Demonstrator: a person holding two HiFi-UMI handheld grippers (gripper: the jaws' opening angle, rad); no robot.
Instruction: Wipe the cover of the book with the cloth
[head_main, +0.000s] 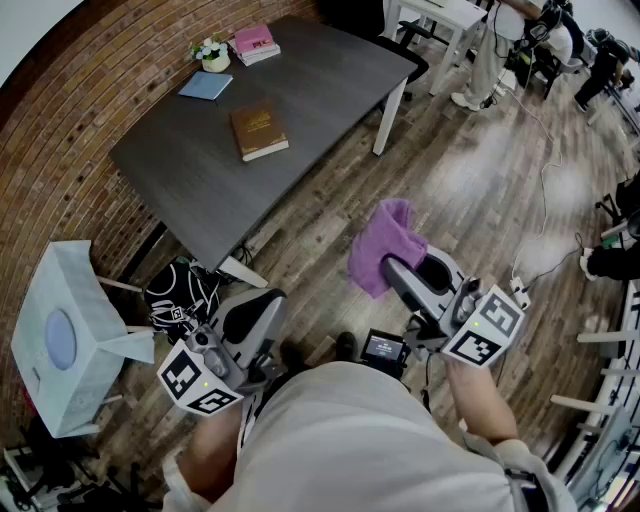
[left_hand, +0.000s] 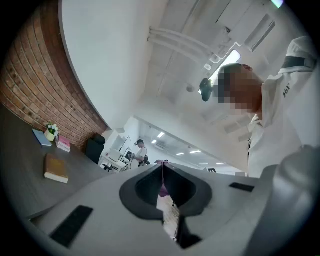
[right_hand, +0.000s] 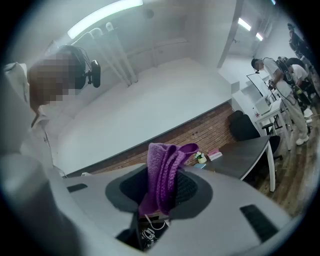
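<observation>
Left gripper (head_main: 262, 300) and right gripper (head_main: 397, 268) are hovering above the floor (head_main: 480, 170) in the head view, well apart from the brown book (head_main: 259, 131) lying on the table (head_main: 330, 90). Left gripper view: jaws are pressing together, empty. Right gripper view: jaws are pinching the purple cloth (right_hand: 164, 172).

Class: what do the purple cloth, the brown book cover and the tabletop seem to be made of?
Cloth: soft knitted yarn, ribbed stitches visible.
Book cover: possibly leatherette or board, brown, matt, gold print.
Tabletop: probably laminate, uniformly dark grey, matt.
</observation>
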